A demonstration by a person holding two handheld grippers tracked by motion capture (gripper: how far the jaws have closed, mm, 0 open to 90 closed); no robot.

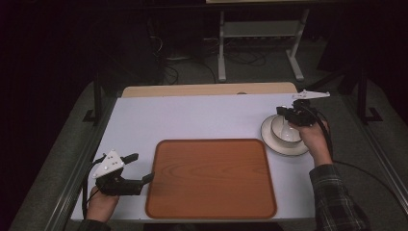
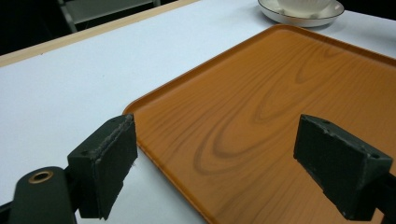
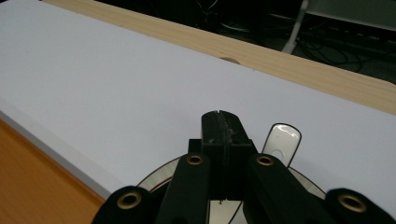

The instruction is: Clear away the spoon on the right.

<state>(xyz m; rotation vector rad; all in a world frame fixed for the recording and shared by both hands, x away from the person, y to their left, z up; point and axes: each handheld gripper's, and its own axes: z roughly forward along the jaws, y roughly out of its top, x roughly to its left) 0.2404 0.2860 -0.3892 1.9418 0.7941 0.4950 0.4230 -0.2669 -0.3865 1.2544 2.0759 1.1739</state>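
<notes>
right gripper [image 1: 290, 117], right of frame: jaws pressed together over bowl [image 1: 285, 131] on saucer [image 1: 269, 139] | left gripper [image 1: 140, 168]: spread | ceramic: rigid, glazed-slippery, breakable; judged best pinched at rim

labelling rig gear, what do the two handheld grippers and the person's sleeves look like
Both the left gripper and the right gripper are black, each topped by a grey three-cornered plate and trailing a black cable. The jaw arms carry brass-coloured rivets. The right sleeve is dark plaid.

- Tray [image 1: 211, 179]: wood-grain, smooth satin.
- Table [image 1: 192, 118]: matt white, pale wood edge at 12 o'clock.
- Bowl [image 1: 285, 130] and plate [image 1: 269, 139]: glossy white ceramic.
</notes>
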